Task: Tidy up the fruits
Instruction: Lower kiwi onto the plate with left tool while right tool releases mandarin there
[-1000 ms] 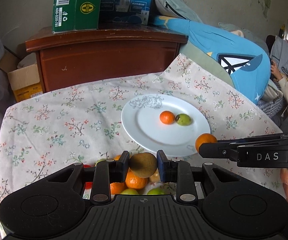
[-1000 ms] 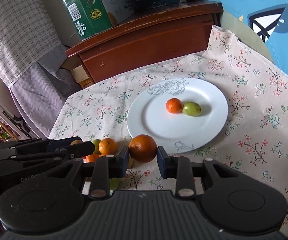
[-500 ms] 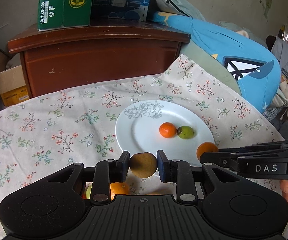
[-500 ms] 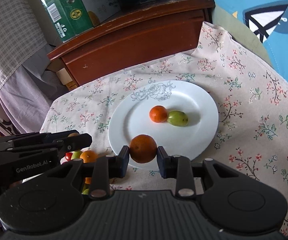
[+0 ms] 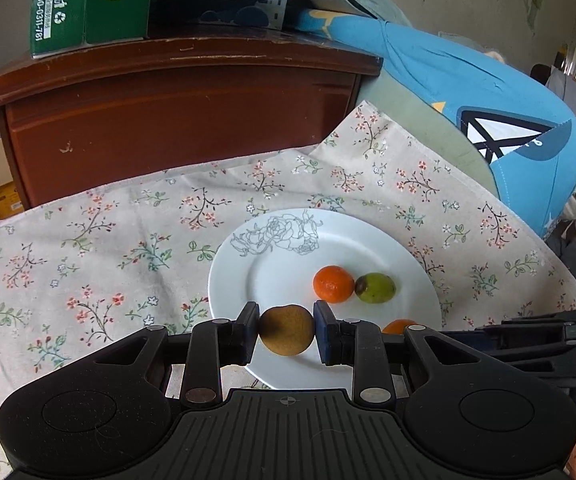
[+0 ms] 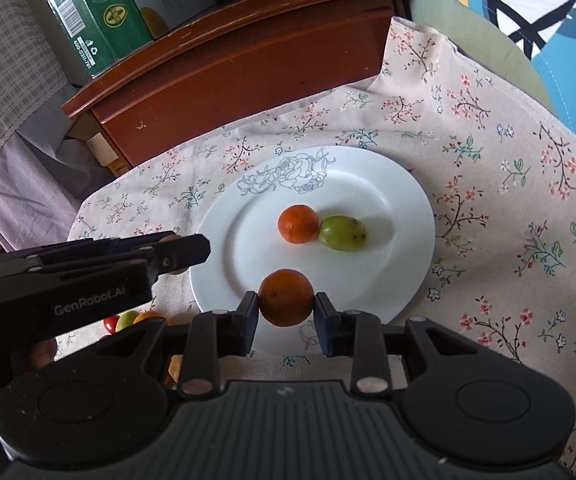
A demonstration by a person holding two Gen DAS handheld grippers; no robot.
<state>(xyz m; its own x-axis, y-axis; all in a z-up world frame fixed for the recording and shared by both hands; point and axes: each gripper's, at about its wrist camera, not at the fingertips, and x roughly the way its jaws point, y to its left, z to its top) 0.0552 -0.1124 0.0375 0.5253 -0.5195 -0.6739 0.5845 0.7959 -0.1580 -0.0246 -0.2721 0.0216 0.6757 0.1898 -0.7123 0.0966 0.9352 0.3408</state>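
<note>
A white plate (image 5: 272, 272) (image 6: 400, 216) with a grey rose drawing lies on the flowered cloth. On it rest a small tangerine (image 5: 333, 284) (image 6: 298, 224) and a green fruit (image 5: 375, 288) (image 6: 342, 233), touching each other. My left gripper (image 5: 286, 330) is shut on a brown kiwi (image 5: 286, 330) over the plate's near rim. My right gripper (image 6: 286, 297) is shut on an orange tangerine (image 6: 286, 297) (image 5: 398, 325), also above the near rim. Each gripper shows as a black arm in the other's view.
A few loose fruits (image 6: 128, 320) lie on the cloth at the near left, partly hidden by the left gripper. A dark wooden cabinet (image 5: 176, 120) with a green carton (image 5: 88, 4) stands behind the table. A blue cushion (image 5: 488, 112) lies right, where a person sits.
Both grippers have moved forward over the cloth to the plate's near rim, each still carrying its fruit. The loose fruit pile has dropped out of the left wrist view.
</note>
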